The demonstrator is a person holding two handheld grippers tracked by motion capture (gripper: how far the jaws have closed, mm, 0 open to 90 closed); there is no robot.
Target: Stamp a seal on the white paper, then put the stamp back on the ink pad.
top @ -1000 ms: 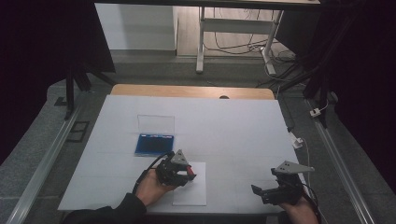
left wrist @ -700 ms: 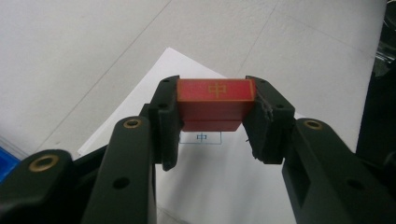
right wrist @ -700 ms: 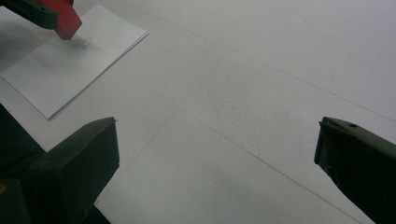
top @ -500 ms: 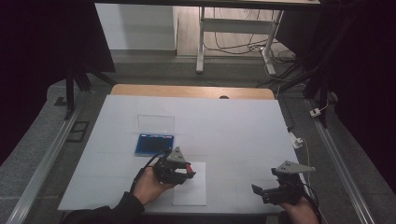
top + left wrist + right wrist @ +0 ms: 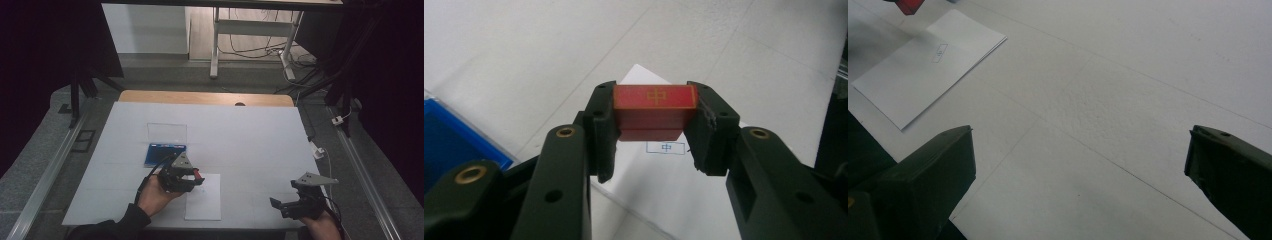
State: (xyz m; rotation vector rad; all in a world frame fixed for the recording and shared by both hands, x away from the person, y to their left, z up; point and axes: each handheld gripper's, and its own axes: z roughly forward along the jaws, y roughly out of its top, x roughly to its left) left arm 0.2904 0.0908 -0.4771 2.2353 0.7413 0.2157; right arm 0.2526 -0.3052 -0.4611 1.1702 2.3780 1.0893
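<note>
My left gripper (image 5: 651, 125) is shut on a red block (image 5: 654, 111) with a gold character on its top face. It hangs just above a white sheet of paper (image 5: 659, 170) that bears a small blue stamped box. In the high view the left gripper (image 5: 192, 179) sits over the sheet's (image 5: 205, 202) upper left corner, the red block (image 5: 198, 175) showing at its tip. My right gripper (image 5: 280, 204) rests near the table's front right, jaws wide apart over bare white table (image 5: 1108, 100) with nothing between them. The sheet (image 5: 923, 65) lies off to its left.
A blue tray (image 5: 164, 154) lies on the table behind the left gripper, with a clear lid (image 5: 167, 132) beyond it. The white table cover (image 5: 250, 140) ends at a wooden strip (image 5: 205, 97) at the far side. Metal rails run along both sides.
The left gripper with the red block has shifted slightly toward the sheet's upper left corner. The right gripper has stayed put.
</note>
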